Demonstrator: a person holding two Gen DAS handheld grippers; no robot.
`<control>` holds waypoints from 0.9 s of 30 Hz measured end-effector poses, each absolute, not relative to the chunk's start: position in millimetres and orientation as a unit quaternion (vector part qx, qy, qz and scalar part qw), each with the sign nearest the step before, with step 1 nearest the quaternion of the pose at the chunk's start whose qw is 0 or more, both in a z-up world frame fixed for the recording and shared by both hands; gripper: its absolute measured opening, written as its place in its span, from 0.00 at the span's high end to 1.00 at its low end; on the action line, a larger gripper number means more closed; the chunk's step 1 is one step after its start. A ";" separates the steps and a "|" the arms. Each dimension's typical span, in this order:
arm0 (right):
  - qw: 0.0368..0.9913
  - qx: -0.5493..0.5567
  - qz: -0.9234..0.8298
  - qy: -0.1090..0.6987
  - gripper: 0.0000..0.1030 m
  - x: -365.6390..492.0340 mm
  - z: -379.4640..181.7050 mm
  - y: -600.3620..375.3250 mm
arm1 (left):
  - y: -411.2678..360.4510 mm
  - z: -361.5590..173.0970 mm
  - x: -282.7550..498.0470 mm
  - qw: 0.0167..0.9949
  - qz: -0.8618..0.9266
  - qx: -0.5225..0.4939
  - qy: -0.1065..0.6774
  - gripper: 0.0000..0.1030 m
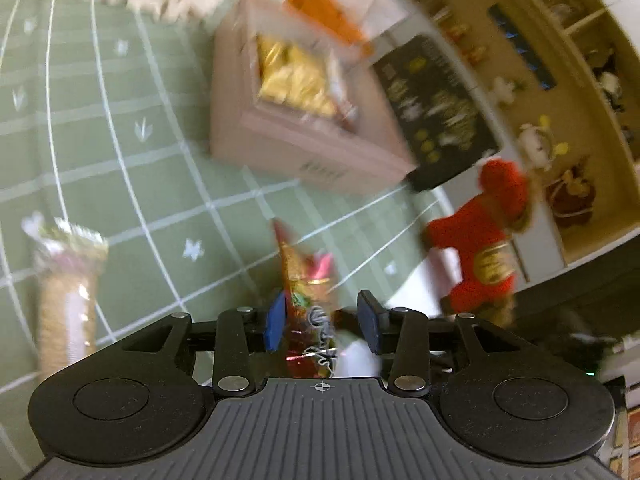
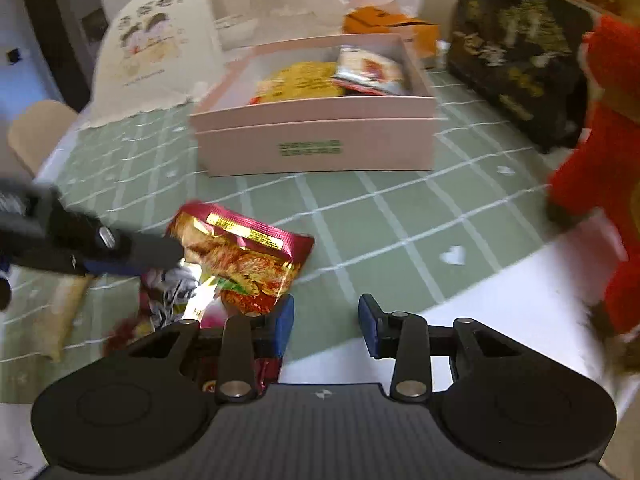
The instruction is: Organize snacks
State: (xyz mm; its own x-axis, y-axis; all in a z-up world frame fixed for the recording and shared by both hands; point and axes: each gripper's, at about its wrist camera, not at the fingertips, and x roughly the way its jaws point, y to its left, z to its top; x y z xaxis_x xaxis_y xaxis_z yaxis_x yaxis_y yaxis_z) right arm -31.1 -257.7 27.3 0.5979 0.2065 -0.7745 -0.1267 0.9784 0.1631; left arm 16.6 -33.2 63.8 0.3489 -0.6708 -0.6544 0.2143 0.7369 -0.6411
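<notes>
My pink box [image 2: 316,144] stands open on the green checked surface [image 2: 400,216]. Inside it I see a yellow packet [image 2: 300,82] and, beside it, a red-and-white packet [image 2: 370,70]; behind the box sits an orange carton [image 2: 390,24].

My left fingers [image 1: 324,322] have a red foil snack bag [image 1: 310,304] standing between their blue pads. The bag rests against the left pad, and there is a gap to the right pad, so I read these fingers as open with the bag between them.

My right fingers [image 2: 326,326] are parted over the bare surface with nothing between them.

Only the right view shows the same red snack bag [image 2: 244,260] lying flat in front of the box, with the left gripper [image 2: 96,248] at its edge. It also shows a printed cloth bag [image 2: 156,48] behind the box.

Only the left view shows a tan biscuit pack [image 1: 66,300] off to the side and shelves [image 1: 568,60] beyond. A red plush toy [image 1: 484,248] and a black tray [image 1: 440,108] appear in both views.
</notes>
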 end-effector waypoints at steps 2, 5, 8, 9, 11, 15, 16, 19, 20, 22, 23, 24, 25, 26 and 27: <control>0.885 0.070 0.135 0.440 0.64 -29.7 26.9 -252.2 | -31.6 76.3 13.4 0.784 -0.293 -0.229 0.496 0.59; 0.884 0.074 0.152 0.436 0.64 -30.4 25.9 -242.1 | -35.8 84.9 8.0 0.786 -0.295 -0.214 0.499 0.59; 0.884 0.069 0.154 0.437 0.64 -32.6 27.0 -242.1 | -37.9 83.1 5.8 0.783 -0.292 -0.218 0.503 0.59; 0.883 0.069 0.154 0.438 0.64 -34.0 28.4 -244.3 | -38.5 82.1 5.2 0.781 -0.291 -0.221 0.506 0.59; 0.884 0.066 0.147 0.438 0.61 -38.7 34.9 -251.2 | -42.9 80.8 5.1 0.778 -0.289 -0.222 0.512 0.59; 0.895 0.043 0.140 0.422 0.46 -61.8 59.8 -262.1 | -49.1 73.7 3.0 0.767 -0.287 -0.227 0.527 0.59; 0.897 0.038 0.144 0.417 0.38 -68.0 66.4 -264.0 | -50.3 72.6 2.6 0.765 -0.288 -0.230 0.529 0.59; 0.897 0.033 0.151 0.414 0.34 -80.1 76.3 -266.7 | -52.8 72.4 1.0 0.762 -0.290 -0.235 0.530 0.59; 0.896 0.033 0.154 0.416 0.34 -83.3 77.2 -265.8 | -53.2 73.1 0.4 0.762 -0.290 -0.234 0.529 0.59; 0.892 0.033 0.161 0.422 0.34 -87.4 77.5 -261.0 | -53.7 74.7 -0.2 0.763 -0.288 -0.234 0.529 0.59; 0.889 0.035 0.166 0.426 0.34 -90.3 77.2 -257.6 | -53.4 75.6 -0.3 0.764 -0.286 -0.235 0.529 0.59; 0.887 0.037 0.172 0.428 0.34 -91.8 76.8 -253.4 | -53.2 76.6 -0.2 0.764 -0.284 -0.236 0.530 0.59; 0.884 0.040 0.180 0.429 0.34 -92.4 76.7 -247.7 | -52.8 78.1 0.1 0.764 -0.283 -0.237 0.530 0.59; 0.881 0.041 0.188 0.432 0.34 -94.6 77.5 -241.2 | -53.1 80.3 0.0 0.764 -0.284 -0.236 0.529 0.59; 0.880 0.039 0.191 0.433 0.34 -96.4 77.9 -233.9 | -54.2 82.8 -0.1 0.764 -0.286 -0.235 0.529 0.59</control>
